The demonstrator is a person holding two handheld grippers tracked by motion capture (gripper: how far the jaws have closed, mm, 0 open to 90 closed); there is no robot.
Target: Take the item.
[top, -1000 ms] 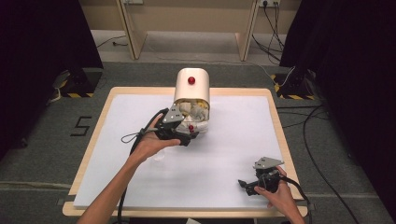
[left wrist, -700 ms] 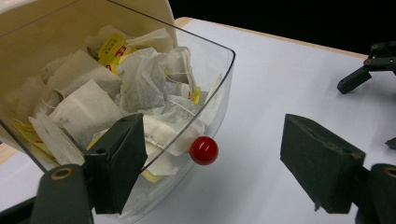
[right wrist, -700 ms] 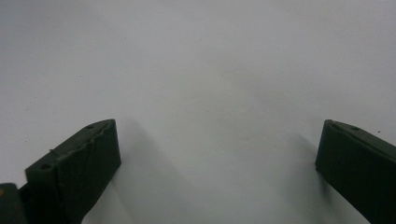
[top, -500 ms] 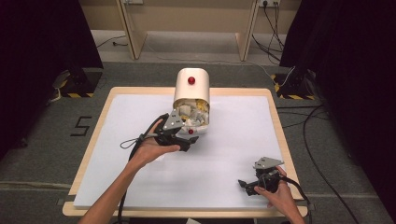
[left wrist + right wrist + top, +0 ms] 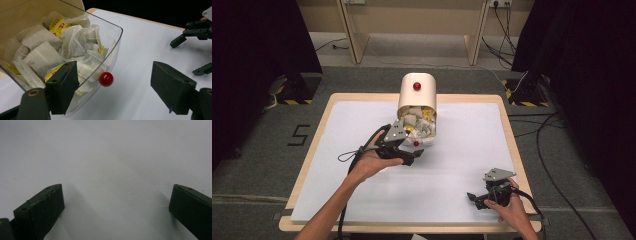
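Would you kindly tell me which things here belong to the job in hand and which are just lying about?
Likely in the job:
- left gripper, jaws open
- clear drawer of tea bags, pulled out
- its red knob
- cream box

Lying about:
- right gripper, open, resting on the table
- floor cables

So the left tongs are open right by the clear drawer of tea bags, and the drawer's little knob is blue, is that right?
Nearly. The knob is red, not blue, as the left gripper view shows. The rest holds: the left tongs are open, their jaws standing wide apart, right by the clear drawer full of tea bags.
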